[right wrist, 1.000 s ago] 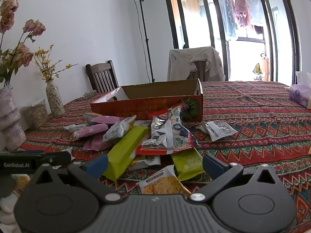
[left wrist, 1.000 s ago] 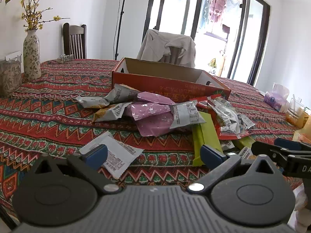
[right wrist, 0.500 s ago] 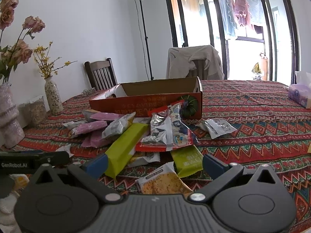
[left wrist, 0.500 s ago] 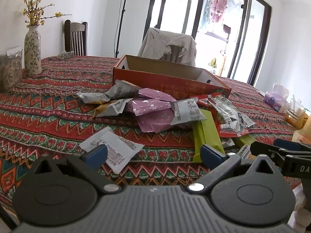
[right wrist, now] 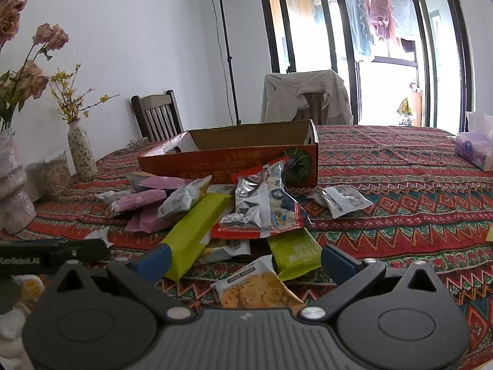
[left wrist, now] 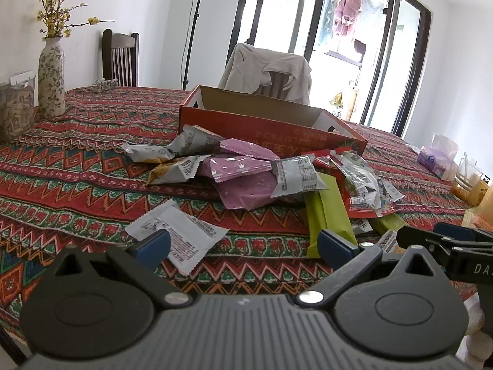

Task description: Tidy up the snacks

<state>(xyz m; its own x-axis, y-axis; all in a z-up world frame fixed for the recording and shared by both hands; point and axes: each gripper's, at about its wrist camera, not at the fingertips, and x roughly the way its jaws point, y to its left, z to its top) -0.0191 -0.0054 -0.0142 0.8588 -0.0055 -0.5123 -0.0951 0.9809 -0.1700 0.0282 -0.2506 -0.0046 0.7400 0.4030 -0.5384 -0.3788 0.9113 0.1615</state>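
Observation:
A heap of snack packets lies in front of an open orange cardboard box (left wrist: 265,123) (right wrist: 234,160). Pink packets (left wrist: 240,166), grey foil packets (left wrist: 295,177) and a long green packet (left wrist: 329,212) (right wrist: 197,231) make up the heap. My left gripper (left wrist: 243,243) is open, low over the cloth, with a white packet (left wrist: 181,234) just ahead of its left finger. My right gripper (right wrist: 246,257) is open too, with an orange-printed cracker packet (right wrist: 255,286) lying between its fingers and a short green packet (right wrist: 295,256) just beyond.
The patterned red tablecloth (left wrist: 77,160) covers the table. A flowered vase (left wrist: 50,77) and a jar (left wrist: 15,108) stand at the left. A purple tissue pack (right wrist: 474,151) sits at the right. Two chairs (right wrist: 157,117) stand behind the table. A lone foil packet (right wrist: 342,200) lies right of the heap.
Both grippers have drifted slightly forward toward the heap and stayed open. The packets have not moved.

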